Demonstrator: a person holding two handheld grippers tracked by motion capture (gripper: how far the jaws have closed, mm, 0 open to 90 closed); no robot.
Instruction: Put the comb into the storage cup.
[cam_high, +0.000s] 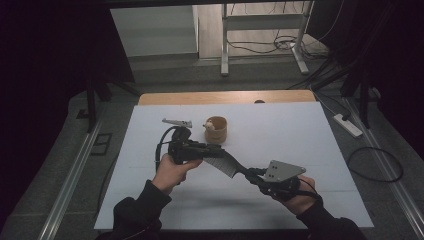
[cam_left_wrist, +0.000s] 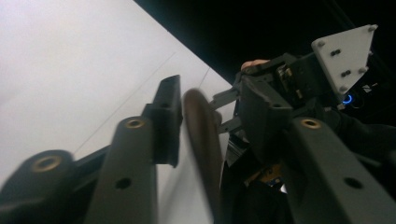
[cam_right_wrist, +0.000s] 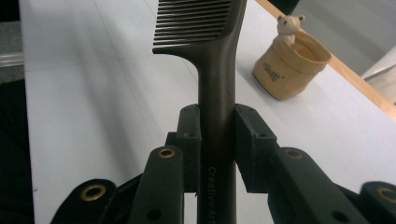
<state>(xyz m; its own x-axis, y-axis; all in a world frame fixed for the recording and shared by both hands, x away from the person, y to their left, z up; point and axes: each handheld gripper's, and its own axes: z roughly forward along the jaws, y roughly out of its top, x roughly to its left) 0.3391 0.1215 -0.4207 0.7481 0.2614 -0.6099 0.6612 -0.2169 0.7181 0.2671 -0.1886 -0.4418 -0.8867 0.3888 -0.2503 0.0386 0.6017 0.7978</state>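
High view: dim overall; room edges fall to near black, floor beyond lit grey.
Tabletop (cam_high: 280, 130): brightest area, even pale tone, no glare; soft shadow under my forearms.
Left gripper view: comb (cam_left_wrist: 201, 140) edge-on, blurred and out of focus; top right black.
Right gripper view: sharper, comb teeth crisp, pouch (cam_right_wrist: 289, 65) slightly soft.

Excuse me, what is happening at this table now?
A person holds a dark comb above the white table between two handheld grippers. The right gripper is clamped on the comb's handle. The left gripper has its jaws around the toothed end. A small tan pot and a grey clip lie behind.
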